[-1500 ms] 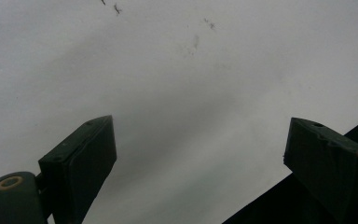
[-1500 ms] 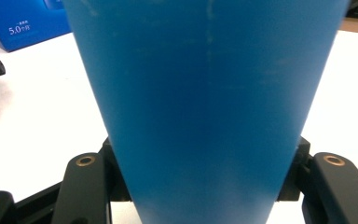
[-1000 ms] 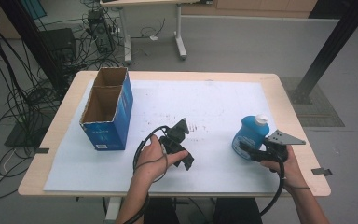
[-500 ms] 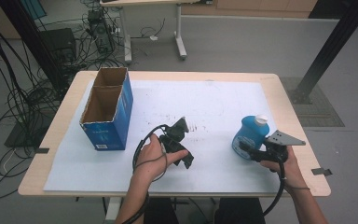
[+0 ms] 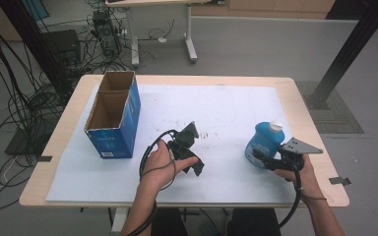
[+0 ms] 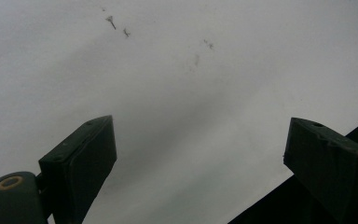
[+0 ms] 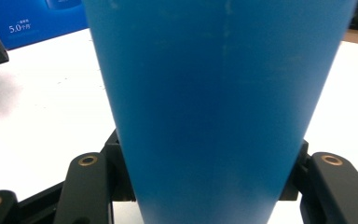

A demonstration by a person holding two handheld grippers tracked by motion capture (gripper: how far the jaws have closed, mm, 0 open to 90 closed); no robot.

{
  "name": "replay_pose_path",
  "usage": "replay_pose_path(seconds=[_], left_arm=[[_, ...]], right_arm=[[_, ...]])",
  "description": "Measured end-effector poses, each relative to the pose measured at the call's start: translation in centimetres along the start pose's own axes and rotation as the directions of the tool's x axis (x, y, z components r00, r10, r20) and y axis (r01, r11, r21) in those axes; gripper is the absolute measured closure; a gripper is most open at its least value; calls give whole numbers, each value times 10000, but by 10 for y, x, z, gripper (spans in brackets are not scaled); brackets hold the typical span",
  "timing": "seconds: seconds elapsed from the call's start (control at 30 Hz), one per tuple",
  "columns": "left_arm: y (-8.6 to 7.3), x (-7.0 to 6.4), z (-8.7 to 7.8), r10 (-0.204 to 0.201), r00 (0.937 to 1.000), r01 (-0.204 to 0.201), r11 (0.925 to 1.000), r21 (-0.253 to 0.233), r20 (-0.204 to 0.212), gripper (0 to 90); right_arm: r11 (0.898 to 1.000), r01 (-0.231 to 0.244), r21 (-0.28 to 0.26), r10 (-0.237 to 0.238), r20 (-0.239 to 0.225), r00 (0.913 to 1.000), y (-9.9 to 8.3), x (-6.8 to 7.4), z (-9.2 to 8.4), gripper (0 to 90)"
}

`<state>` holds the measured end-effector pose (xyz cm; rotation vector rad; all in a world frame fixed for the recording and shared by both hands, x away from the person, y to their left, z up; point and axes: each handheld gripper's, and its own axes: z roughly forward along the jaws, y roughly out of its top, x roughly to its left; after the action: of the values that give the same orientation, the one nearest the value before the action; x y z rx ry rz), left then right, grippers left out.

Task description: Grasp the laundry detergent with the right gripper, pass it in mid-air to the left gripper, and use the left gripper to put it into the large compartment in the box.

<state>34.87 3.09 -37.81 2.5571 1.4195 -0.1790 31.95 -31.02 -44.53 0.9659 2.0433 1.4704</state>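
A: Right tongs [image 5: 260, 158] are on the blue bottle [image 5: 263, 143], and it's a proper pinch: in the right gripper view the bottle's blue wall [image 7: 219, 102] sits squarely between the two black jaws, pressed from both sides.

B: And where's that bottle standing?

A: Upright on the white sheet [image 5: 226, 110] that covers the worktop [image 5: 302, 105], white cap [image 5: 276, 126] on top, well to the right of the blue cardboard box [image 5: 114, 125]. The right hand [image 5: 300, 172] comes at it from the near side, low to the sheet.

B: What about the other side?

A: Left tongs [image 5: 192, 147] are spread wide with nothing between them. In the left gripper view the two jaws stand far apart over bare white sheet [image 6: 177, 93], with a few small dark specks on it farther up.

B: Position relative to the box?

A: Just to the right of the box and a bit nearer the person, between box and bottle. The left hand [image 5: 160, 162] grips that gripper's body, cable looping round the wrist.

B: And the box itself?

A: Open at the top, two compartments; I can't make out anything inside. It shows in the right gripper view too, blue with white print [image 7: 32, 21], far off to the left behind the bottle.
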Motion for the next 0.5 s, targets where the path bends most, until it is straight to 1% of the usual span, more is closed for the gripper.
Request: replay_pose_path(seconds=[0.17,0.37,0.43,0.5], left_arm=[[0,0,0,-26,10000,26,10000,-6,-6,97],[0,-1,0,50,10000,-50,10000,24,-12,97],[1,-1,-1,25,10000,-25,9999,-97,0,97],[0,-1,-2,37,10000,-37,10000,-84,-7,97]], right_arm=[[9999,-75,-71,75,44,10000,-1,1,0,410],[9999,-100,-90,101,31,9999,-1,1,0,410],[9999,-115,-114,115,27,9999,-2,0,0,409],[9999,-106,-130,106,22,9999,-2,0,0,409]])
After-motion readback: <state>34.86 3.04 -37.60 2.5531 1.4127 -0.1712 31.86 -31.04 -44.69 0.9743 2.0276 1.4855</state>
